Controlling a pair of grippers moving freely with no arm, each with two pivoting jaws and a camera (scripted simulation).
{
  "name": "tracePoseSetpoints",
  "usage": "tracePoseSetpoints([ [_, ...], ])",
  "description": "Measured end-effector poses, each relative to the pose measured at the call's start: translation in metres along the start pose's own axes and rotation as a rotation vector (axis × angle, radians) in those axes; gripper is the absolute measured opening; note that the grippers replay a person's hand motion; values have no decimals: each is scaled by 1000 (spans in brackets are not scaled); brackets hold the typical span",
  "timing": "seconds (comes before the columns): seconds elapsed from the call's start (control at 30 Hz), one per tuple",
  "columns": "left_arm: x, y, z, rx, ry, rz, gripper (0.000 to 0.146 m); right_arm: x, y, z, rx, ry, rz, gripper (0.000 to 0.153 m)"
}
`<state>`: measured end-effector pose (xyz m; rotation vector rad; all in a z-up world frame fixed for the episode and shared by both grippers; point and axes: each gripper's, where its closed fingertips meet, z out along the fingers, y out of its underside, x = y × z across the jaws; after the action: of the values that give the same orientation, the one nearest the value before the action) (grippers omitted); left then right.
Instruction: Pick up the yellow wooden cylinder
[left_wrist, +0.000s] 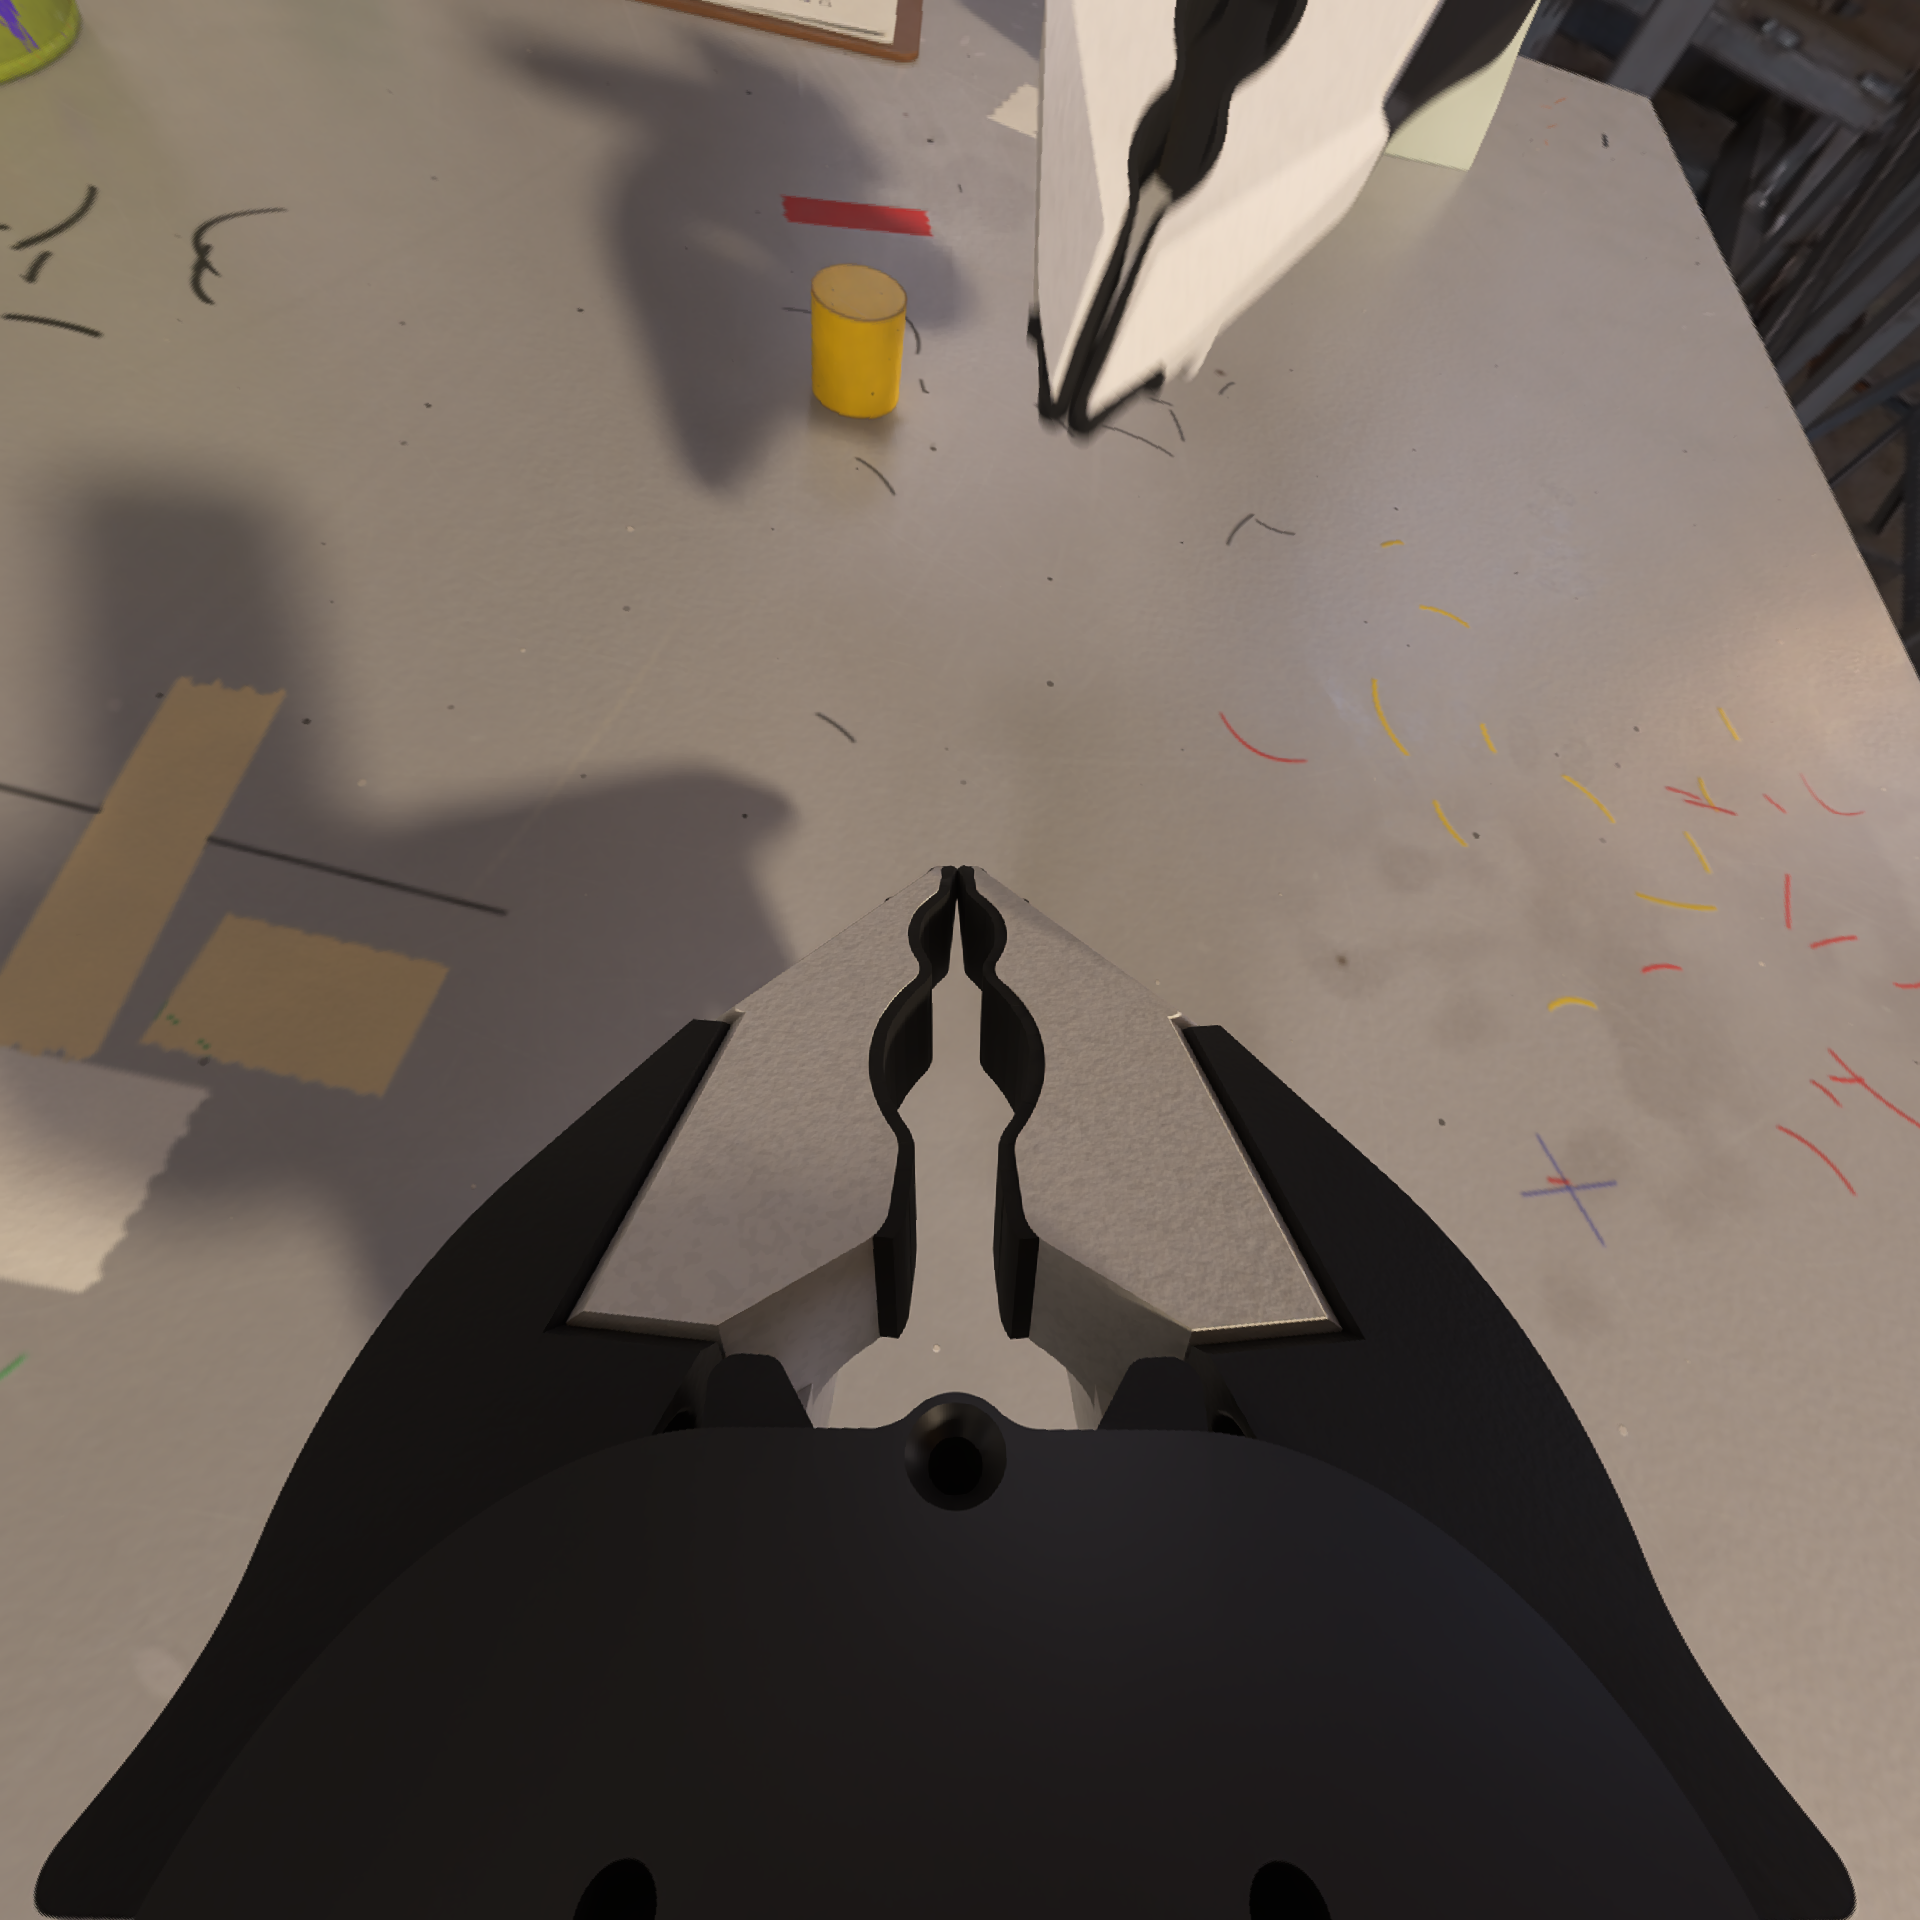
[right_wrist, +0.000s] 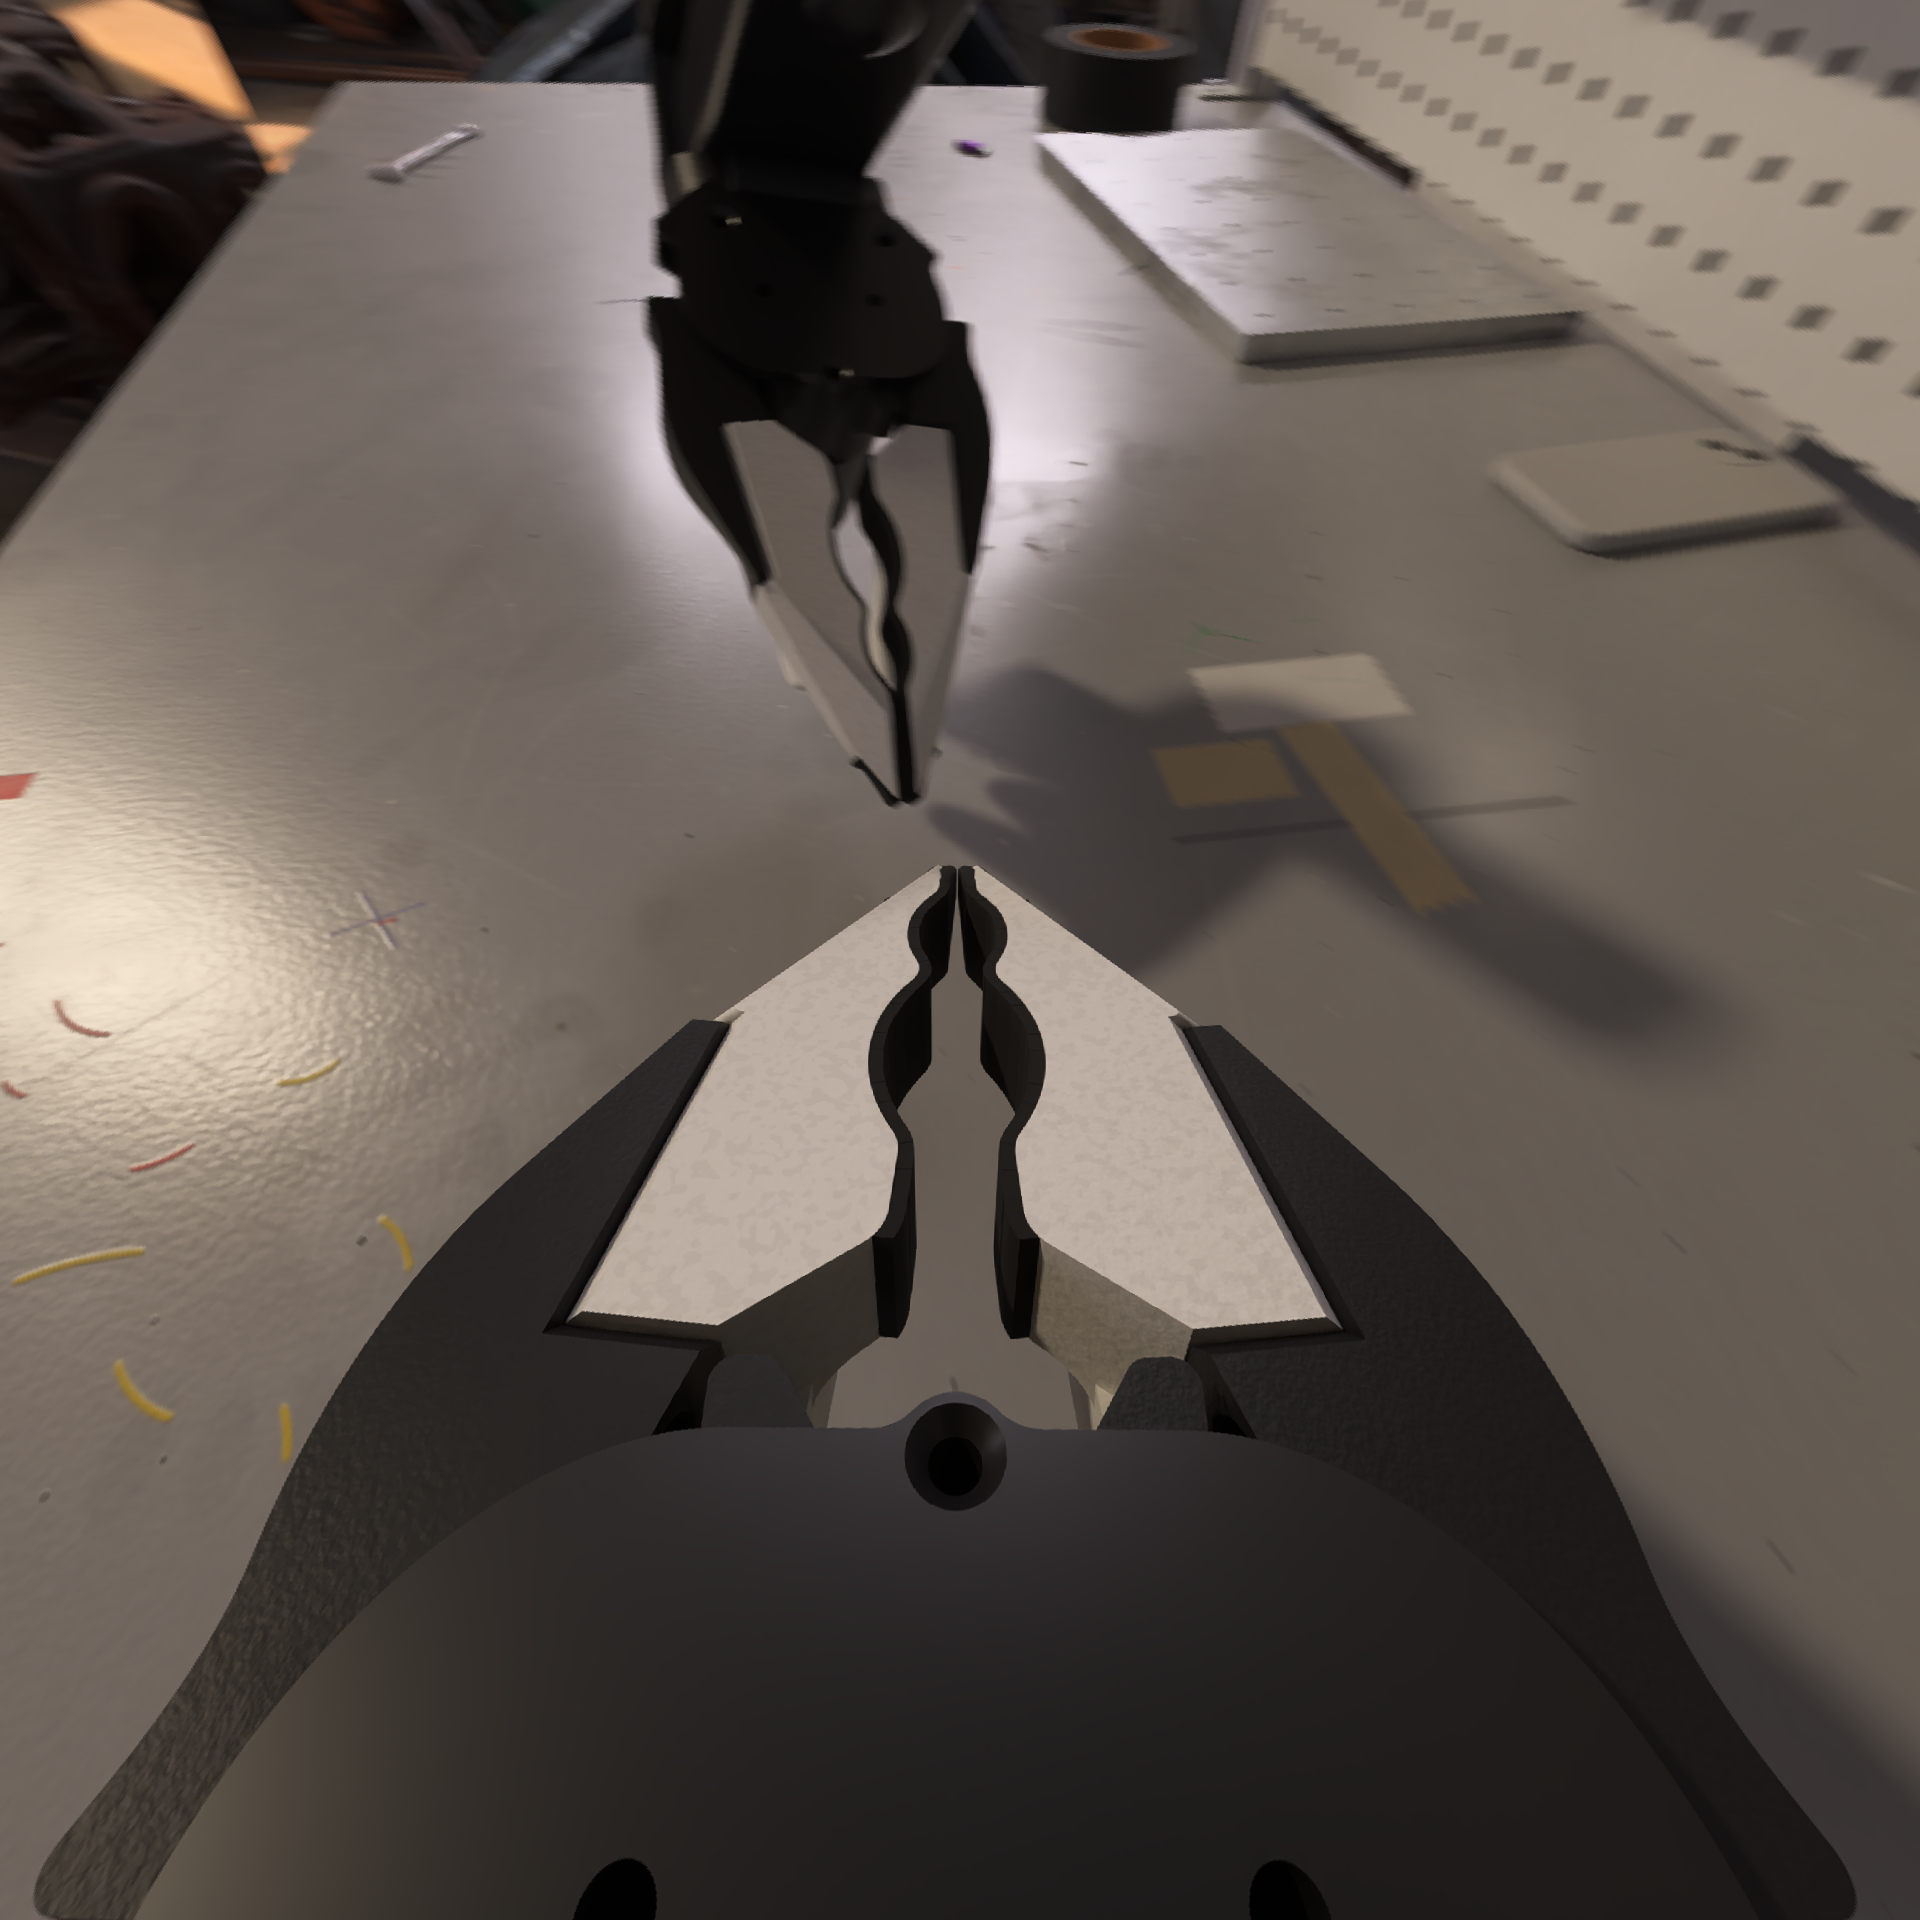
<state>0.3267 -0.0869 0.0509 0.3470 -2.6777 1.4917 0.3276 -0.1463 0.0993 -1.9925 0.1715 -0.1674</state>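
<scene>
A: So, cylinder (left_wrist: 857, 341) is upright on the table (left_wrist: 1143, 644), bare, nothing touching it. Red tape strip (left_wrist: 856, 215) just behind it.

B: Grippers?

A: Left gripper (left_wrist: 956, 873) tips pressed together, nothing between them, well short of the cylinder. Right gripper (left_wrist: 1065, 410) also pinched closed and empty, tips down near the table just beside the cylinder, off to its right in the left wrist view.

B: Right wrist view see the target?

A: No. It shows its own closed tips (right_wrist: 956, 873) and the left gripper (right_wrist: 899, 790) facing it, tip to tip, near. Cylinder is out of frame there.

B: Risks?

A: Three, my read. One: neither set of fingers is parted, so any approach now just shoves the cylinder. It's upright and round, it'd tip and roll off across the table. Two: right gripper sits so near that opening there could swing a finger into the side and knock it over. Three: the grippers point at each other, so both going in could clash over the target.

B: Fix?

A: Back off, open wide, then straddle it low.
</scene>
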Motion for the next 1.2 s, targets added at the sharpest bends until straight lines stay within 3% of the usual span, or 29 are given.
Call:
tracePoseSetpoints([
  [0.17,0,-1,4,-3,-4,-6,0,27,1,-74,-25,291,64,8],
  [0.27,2,-4,8,-6,-8,12,0,25,15,-107,-177,397,86,11],
  [0.4,6,-6,13,-14,0,38,0,8,70,-109,-522,329,216,35],
  [0.57,10,-4,16,-22,5,56,0,-6,133,-96,-817,273,334,39],
  [0.67,12,-2,18,-34,9,59,0,-7,135,-88,-803,258,349,25],
  [0.77,14,-2,20,-41,14,67,0,-4,116,-79,-692,208,339,25],
  [0.87,14,-4,19,-31,10,67,0,26,96,-107,-644,379,337,28],
  [1.0,12,-7,17,-12,4,58,0,53,96,-152,-831,499,243,40],
  [1.2,12,-7,17,-15,-1,63,0,80,148,-162,-1179,457,182,48],
])
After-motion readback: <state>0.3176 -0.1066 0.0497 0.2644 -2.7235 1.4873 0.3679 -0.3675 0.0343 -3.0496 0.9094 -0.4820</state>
